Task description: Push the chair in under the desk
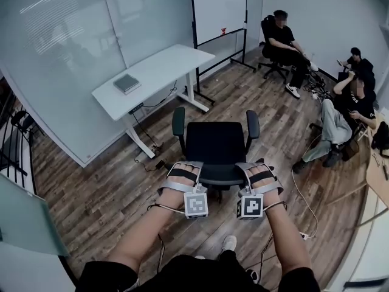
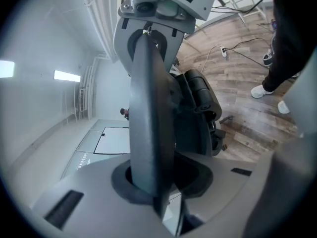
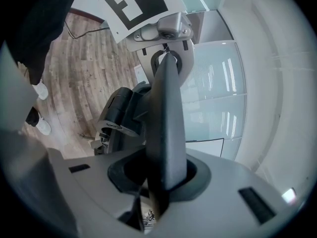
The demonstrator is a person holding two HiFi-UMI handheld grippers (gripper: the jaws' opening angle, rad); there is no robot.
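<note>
A black office chair (image 1: 214, 145) with two armrests stands on the wood floor and faces the white desk (image 1: 155, 72), a short way off from it. My left gripper (image 1: 184, 174) is shut on the left part of the backrest's top edge. On the right part my right gripper (image 1: 260, 175) is shut. In the left gripper view the dark backrest edge (image 2: 148, 133) runs up between the jaws of the left gripper (image 2: 158, 182). It fills the right gripper (image 3: 161, 175) the same way as a dark slab (image 3: 166, 123).
A grey flat book or laptop (image 1: 126, 83) lies on the desk. Cables and a power strip (image 1: 152, 160) sit by the desk's foot. A whiteboard on a stand (image 1: 219, 11) is behind. Two people (image 1: 282, 41) (image 1: 346, 108) sit at the right, with a cable (image 1: 304, 205) on the floor.
</note>
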